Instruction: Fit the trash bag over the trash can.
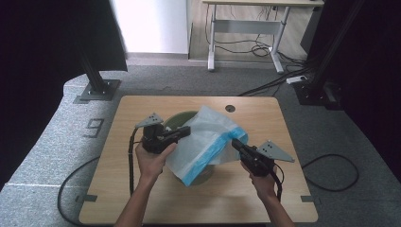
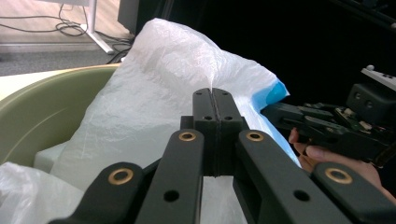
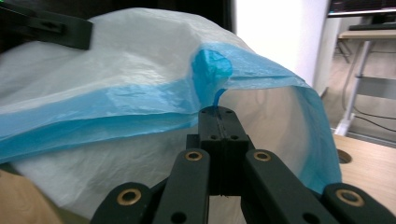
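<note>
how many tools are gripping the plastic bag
2. The left tool pinches the bag on its left side above the green bin; the right tool holds the blue-trimmed edge at its right.

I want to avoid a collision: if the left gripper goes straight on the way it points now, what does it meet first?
Most likely the white bag itself: the left gripper is shut on its film. Beyond it, the right gripper lies roughly in line, though depth is unclear.

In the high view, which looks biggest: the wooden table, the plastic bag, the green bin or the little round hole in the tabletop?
1. wooden table
2. plastic bag
3. green bin, though the bag hides most of it, so this place is unsure
4. round hole
</note>
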